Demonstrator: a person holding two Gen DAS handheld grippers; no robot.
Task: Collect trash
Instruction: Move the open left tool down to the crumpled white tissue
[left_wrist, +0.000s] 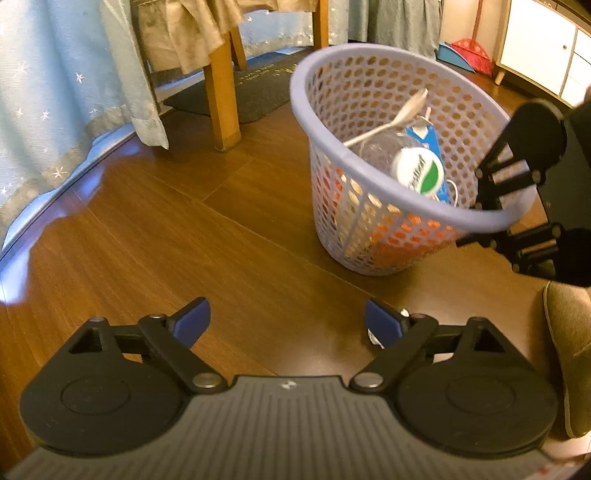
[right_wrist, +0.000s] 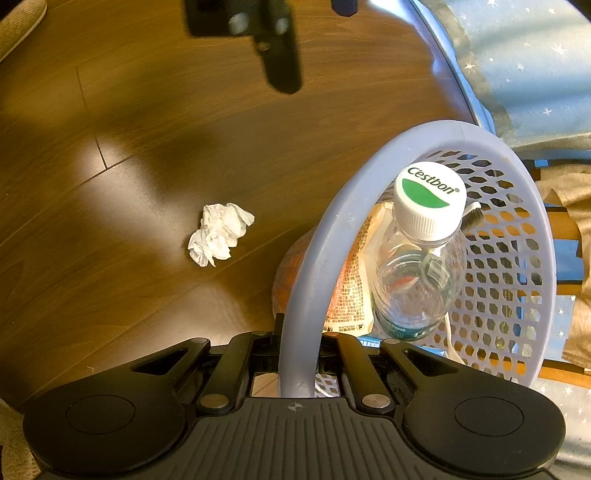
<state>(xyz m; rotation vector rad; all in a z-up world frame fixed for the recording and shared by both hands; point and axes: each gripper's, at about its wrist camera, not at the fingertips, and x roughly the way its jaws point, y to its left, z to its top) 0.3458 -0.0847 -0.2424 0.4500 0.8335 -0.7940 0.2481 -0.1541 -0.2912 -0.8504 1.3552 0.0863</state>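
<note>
On the floor, the crumpled tissue is waiting beside the basket. The left gripper is gaping wide and empty; centring it over the tissue before closing looks wise. The right gripper is pinching the basket rim.

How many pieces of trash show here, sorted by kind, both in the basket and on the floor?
Plastic water bottle: 1, in the lavender basket
White plastic spoon: 1, in the basket
Blue carton: 1, in the basket
Orange printed wrapper: 1, in the basket
Crumpled white tissue: 1, on the floor
Total: 5

Warm dim light, floor glare, fisheye-bent edges, slight blur.
</note>
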